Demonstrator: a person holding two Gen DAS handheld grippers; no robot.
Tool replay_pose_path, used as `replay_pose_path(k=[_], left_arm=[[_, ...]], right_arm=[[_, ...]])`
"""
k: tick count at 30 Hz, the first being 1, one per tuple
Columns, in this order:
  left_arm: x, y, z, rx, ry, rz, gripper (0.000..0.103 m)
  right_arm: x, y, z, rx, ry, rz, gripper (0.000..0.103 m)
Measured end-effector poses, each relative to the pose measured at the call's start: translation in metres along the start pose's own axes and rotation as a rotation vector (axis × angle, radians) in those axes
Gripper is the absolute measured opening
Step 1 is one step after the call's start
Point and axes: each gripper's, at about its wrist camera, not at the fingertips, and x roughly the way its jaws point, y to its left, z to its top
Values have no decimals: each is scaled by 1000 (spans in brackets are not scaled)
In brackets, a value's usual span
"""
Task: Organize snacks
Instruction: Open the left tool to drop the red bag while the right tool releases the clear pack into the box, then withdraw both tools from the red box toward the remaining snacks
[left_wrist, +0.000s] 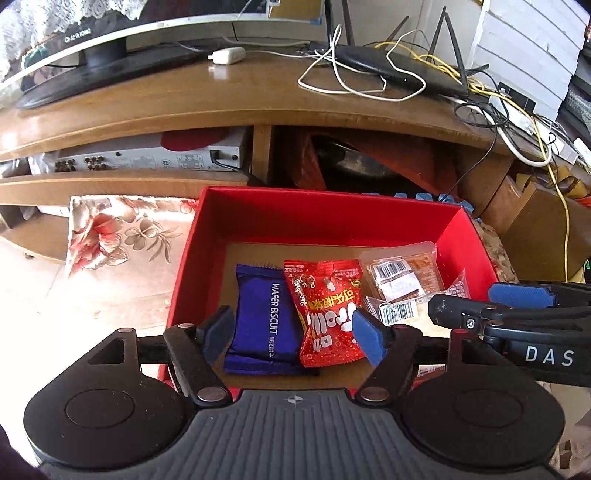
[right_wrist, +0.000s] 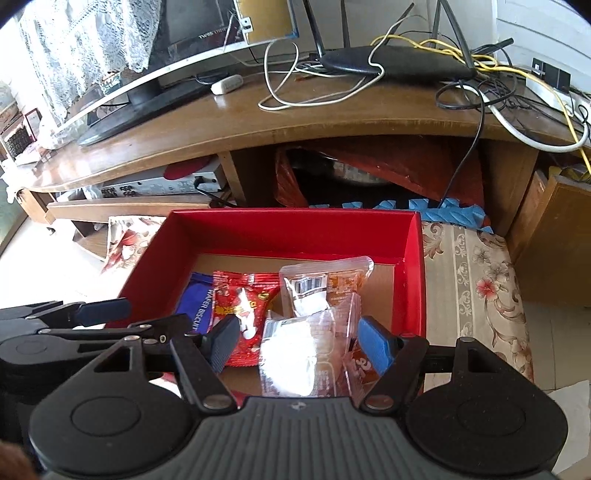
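A red box (left_wrist: 325, 218) (right_wrist: 295, 229) stands on a flowered cloth and holds snack packs. A blue wafer biscuit pack (left_wrist: 264, 321) (right_wrist: 195, 306) lies at its left, a red candy pack (left_wrist: 328, 317) (right_wrist: 242, 306) beside it, and clear packs with barcodes (left_wrist: 402, 280) (right_wrist: 317, 295) at the right. My left gripper (left_wrist: 295, 336) is open and empty, just above the blue and red packs. My right gripper (right_wrist: 301, 343) is open above the clear packs; it also shows in the left wrist view (left_wrist: 491, 302).
A wooden TV stand (left_wrist: 258, 99) rises behind the box, with a monitor (left_wrist: 92, 40), a router (left_wrist: 399, 66) and tangled cables on top. A silver media player (left_wrist: 147, 155) sits on its shelf. Flowered cloth (right_wrist: 476, 280) lies right of the box.
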Motion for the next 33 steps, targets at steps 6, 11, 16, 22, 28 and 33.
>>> replay_pose_path(k=[6, 11, 16, 22, 28, 33], left_arm=[[-9, 3, -6, -10, 0, 2, 76], [-16, 4, -11, -1, -2, -2, 76], [-24, 6, -19, 9, 1, -7, 76], [-32, 15, -35, 1, 18, -15, 77], [-37, 28, -54, -8, 53, -15, 77], [-39, 45, -66, -47, 80, -34, 78]], right_arm=[[-8, 6, -5, -3, -3, 8, 68], [-14, 8, -11, 4, 2, 23, 68], [-20, 13, -21, -2, 15, 36, 68], [-24, 25, -34, -26, 41, 54, 68], [-22, 41, -49, -51, 82, 80, 68], [-18, 57, -56, -81, 107, 109, 68]])
